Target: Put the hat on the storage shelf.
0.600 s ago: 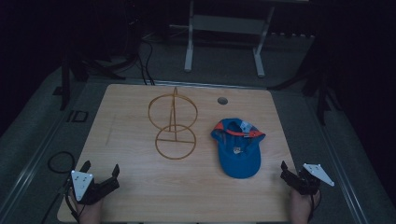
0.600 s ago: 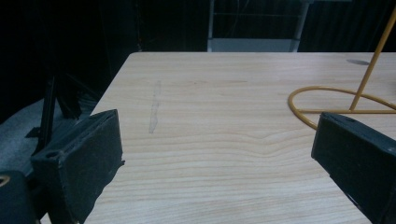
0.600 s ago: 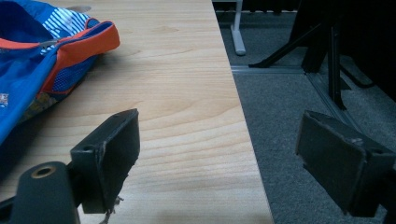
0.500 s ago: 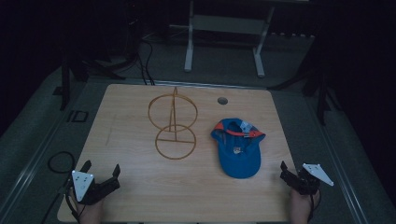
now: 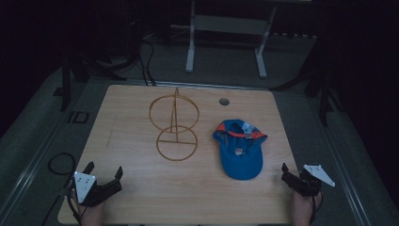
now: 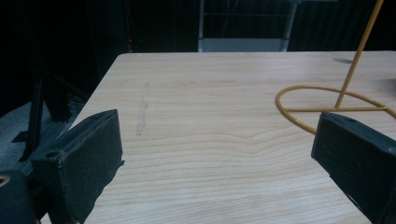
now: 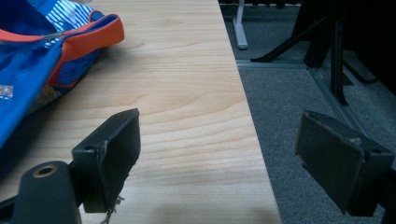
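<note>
A blue cap (image 5: 240, 150) with an orange-trimmed opening lies upside down on the right half of the wooden table (image 5: 211, 197). A yellow wire stand (image 5: 175, 127), a flat ring with an upright ring on a rod, stands at the centre. My left gripper (image 5: 104, 168) rests open at the front left corner with nothing between its jaws. In the left gripper view the gripper (image 6: 224, 149) faces bare wood, with the wire stand (image 6: 358, 56) ahead to the right. My right gripper (image 5: 292, 173) is open at the front right edge. In the right gripper view the gripper (image 7: 224, 149) straddles the table edge, with the cap (image 7: 32, 51) off to the left.
A round hole (image 5: 224, 101) sits near the table's far edge. Grey carpet (image 7: 303, 84) lies beyond the right edge. A white metal frame (image 5: 226, 23) stands on the floor behind the table. A black cable loop (image 5: 61, 162) lies on the floor at the left.
</note>
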Motion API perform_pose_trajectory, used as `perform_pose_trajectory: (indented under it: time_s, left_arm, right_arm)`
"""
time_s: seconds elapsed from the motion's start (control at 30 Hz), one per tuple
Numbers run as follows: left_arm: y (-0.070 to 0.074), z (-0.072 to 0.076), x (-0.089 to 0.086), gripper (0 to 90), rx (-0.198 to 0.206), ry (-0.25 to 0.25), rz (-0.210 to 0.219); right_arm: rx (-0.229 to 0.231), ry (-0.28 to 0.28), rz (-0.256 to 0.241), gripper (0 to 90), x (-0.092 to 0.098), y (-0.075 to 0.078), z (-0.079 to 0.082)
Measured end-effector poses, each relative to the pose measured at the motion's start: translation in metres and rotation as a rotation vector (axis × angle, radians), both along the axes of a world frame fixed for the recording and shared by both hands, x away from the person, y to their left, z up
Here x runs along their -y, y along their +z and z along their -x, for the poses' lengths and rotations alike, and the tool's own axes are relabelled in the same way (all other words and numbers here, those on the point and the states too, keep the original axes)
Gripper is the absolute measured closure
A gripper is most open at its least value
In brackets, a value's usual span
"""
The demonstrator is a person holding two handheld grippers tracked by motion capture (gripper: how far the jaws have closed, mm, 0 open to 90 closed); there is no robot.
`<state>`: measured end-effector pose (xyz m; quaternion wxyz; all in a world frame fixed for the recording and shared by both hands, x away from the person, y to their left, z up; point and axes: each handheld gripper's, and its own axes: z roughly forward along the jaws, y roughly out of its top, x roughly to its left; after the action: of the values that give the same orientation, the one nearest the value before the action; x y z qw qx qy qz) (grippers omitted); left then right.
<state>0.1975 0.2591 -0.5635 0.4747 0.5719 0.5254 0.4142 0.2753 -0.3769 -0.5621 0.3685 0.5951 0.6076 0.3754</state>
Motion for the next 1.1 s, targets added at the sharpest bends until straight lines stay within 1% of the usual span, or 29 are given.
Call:
perform_pose_trajectory:
  time_s: [0.03,0.1,0.13,0.17,0.2,0.27,0.33,0.43,0.5,0.53,0.63,0.73,0.8,0.87,0.93,0.97,1.0,1.07,1.1]
  left_arm:
    - [0.001,0.000,0.002,2.3,0.004,-0.007,-0.003]
    - [0.002,0.001,0.006,2.3,0.015,-0.023,-0.014]
    - [0.002,0.001,0.008,2.3,0.017,-0.033,-0.019]
    - [0.002,0.001,0.010,2.3,0.017,-0.040,-0.023]
    - [0.002,0.001,0.010,2.3,0.016,-0.047,-0.022]
    - [0.001,0.001,0.012,2.3,0.001,-0.063,-0.021]
    - [0.000,0.001,0.015,2.5,-0.013,-0.080,-0.017]
    - [0.000,0.001,0.019,2.5,-0.012,-0.102,-0.008]
    - [0.001,0.002,0.022,2.5,-0.005,-0.120,-0.010]
    - [0.001,0.002,0.023,2.5,-0.005,-0.123,-0.011]
    - [0.000,0.002,0.027,2.6,-0.023,-0.139,-0.019]
    - [-0.001,0.000,0.029,2.6,-0.023,-0.156,-0.015]
    - [0.000,0.000,0.031,2.6,-0.021,-0.159,-0.021]
    - [0.000,0.000,0.031,2.5,-0.021,-0.162,-0.026]
    - [-0.001,0.000,0.032,2.6,-0.027,-0.164,-0.024]
    - [-0.001,0.000,0.032,2.6,-0.027,-0.164,-0.024]
    - [-0.001,0.000,0.032,2.6,-0.031,-0.170,-0.022]
    - [-0.001,0.000,0.032,2.6,-0.031,-0.175,-0.023]
    - [-0.001,0.000,0.032,2.6,-0.031,-0.185,-0.019]
  right_arm:
    - [-0.007,0.011,-0.008,14.1,0.000,0.001,0.000]
    - [-0.002,0.035,-0.022,14.1,0.000,0.004,-0.001]
    - [-0.009,0.058,-0.032,14.1,0.000,0.007,-0.002]
    - [-0.015,0.072,-0.035,14.1,-0.001,0.009,-0.003]
    - [-0.016,0.082,-0.027,14.1,-0.002,0.012,-0.003]
    - [-0.020,0.092,-0.019,14.1,-0.004,0.016,-0.005]
    - [-0.025,0.103,-0.024,14.1,-0.007,0.020,-0.009]
    - [-0.025,0.124,-0.035,13.5,-0.011,0.028,-0.015]
    - [-0.021,0.130,-0.031,13.4,-0.014,0.033,-0.019]
    - [-0.018,0.139,-0.035,13.2,-0.016,0.037,-0.023]
    - [-0.009,0.157,-0.043,13.0,-0.019,0.046,-0.029]
    - [-0.010,0.177,-0.027,12.5,-0.025,0.054,-0.037]
    - [-0.021,0.200,-0.016,11.8,-0.030,0.059,-0.042]
    - [-0.034,0.233,-0.017,11.8,-0.034,0.063,-0.047]
    - [-0.039,0.254,-0.014,11.8,-0.038,0.067,-0.051]
    - [-0.039,0.254,-0.014,11.8,-0.038,0.067,-0.051]
    - [-0.038,0.285,-0.024,11.5,-0.044,0.075,-0.057]
    - [-0.036,0.291,-0.032,11.6,-0.045,0.077,-0.058]
    - [-0.046,0.298,-0.028,11.5,-0.051,0.083,-0.063]
